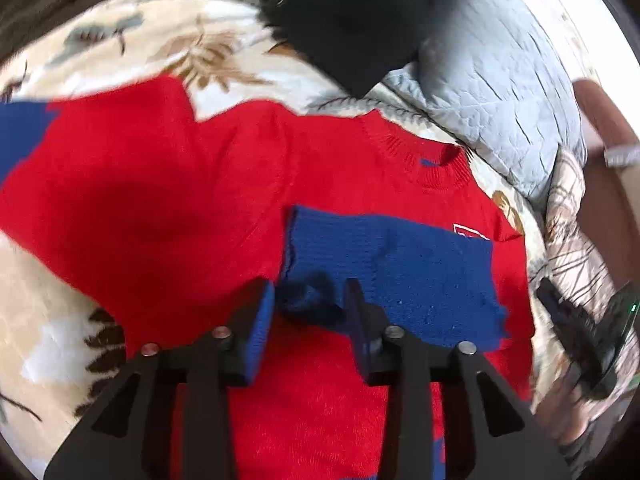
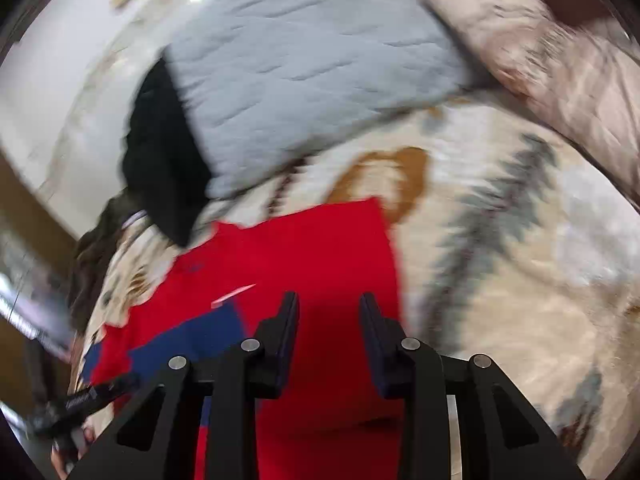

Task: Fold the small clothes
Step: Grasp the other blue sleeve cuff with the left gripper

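A small red sweater [image 1: 192, 200] with blue cuffs lies flat on a leaf-patterned blanket [image 1: 224, 60]. One sleeve is folded over the chest, its blue cuff [image 1: 392, 264] lying just beyond my left gripper [image 1: 310, 304], which is open and hovers over the sweater's body. The neck [image 1: 440, 168] points to the right. In the right wrist view the sweater [image 2: 304, 252] lies below my right gripper [image 2: 328, 320], which is open and empty above the red cloth near its right edge. The right gripper also shows in the left wrist view [image 1: 576, 344].
A pale blue quilted pillow [image 1: 500, 80] and a black garment [image 1: 352, 20] lie beyond the sweater. A beige pillow [image 2: 560, 72] sits at the far right. The blanket [image 2: 520, 260] stretches to the right of the sweater.
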Demonstrator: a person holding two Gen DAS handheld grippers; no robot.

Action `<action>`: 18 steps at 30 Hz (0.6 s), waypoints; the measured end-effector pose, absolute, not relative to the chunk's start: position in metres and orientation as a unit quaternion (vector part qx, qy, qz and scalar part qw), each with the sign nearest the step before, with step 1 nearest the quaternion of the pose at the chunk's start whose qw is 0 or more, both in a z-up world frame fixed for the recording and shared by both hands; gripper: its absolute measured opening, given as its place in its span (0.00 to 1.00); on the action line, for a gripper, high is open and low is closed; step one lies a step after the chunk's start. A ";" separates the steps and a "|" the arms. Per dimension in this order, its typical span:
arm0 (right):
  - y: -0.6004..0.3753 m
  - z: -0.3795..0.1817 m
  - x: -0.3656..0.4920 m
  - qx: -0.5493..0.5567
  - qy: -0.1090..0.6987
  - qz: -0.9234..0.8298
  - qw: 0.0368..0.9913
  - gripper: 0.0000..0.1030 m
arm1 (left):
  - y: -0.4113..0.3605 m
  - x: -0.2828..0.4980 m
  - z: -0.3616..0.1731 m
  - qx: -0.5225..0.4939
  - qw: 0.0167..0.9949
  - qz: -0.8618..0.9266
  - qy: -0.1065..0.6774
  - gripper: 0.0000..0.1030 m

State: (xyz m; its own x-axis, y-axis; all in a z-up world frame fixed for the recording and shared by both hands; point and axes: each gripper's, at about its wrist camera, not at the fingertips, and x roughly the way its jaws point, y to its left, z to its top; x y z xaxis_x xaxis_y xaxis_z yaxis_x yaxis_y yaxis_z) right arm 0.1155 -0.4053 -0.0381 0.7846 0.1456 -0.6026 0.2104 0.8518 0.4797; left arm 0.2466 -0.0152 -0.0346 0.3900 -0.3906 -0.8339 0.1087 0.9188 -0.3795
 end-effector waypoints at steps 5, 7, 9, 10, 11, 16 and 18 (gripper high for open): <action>-0.356 -0.067 0.133 0.207 0.417 -0.005 0.885 0.31 | -0.013 0.235 -0.031 -0.118 0.823 -0.152 0.535 0.33; -0.344 -0.058 0.132 0.194 0.414 -0.005 0.889 0.34 | -0.006 0.231 -0.027 -0.135 0.818 -0.157 0.536 0.33; -0.329 -0.049 0.136 0.213 0.398 0.035 0.891 0.34 | 0.008 0.233 -0.022 -0.170 0.808 -0.163 0.539 0.33; -0.320 -0.046 0.140 0.212 0.394 0.043 0.893 0.34 | 0.019 0.234 -0.018 -0.189 0.805 -0.162 0.538 0.34; -0.306 -0.044 0.145 0.207 0.393 0.059 0.894 0.34 | 0.034 0.236 -0.014 -0.213 0.803 -0.157 0.534 0.35; -0.250 -0.061 0.169 0.197 0.409 0.128 0.882 0.36 | 0.119 0.249 -0.002 -0.269 0.808 -0.105 0.513 0.42; -0.235 -0.074 0.168 0.174 0.403 0.121 0.891 0.38 | 0.162 0.257 -0.001 -0.277 0.815 -0.058 0.506 0.45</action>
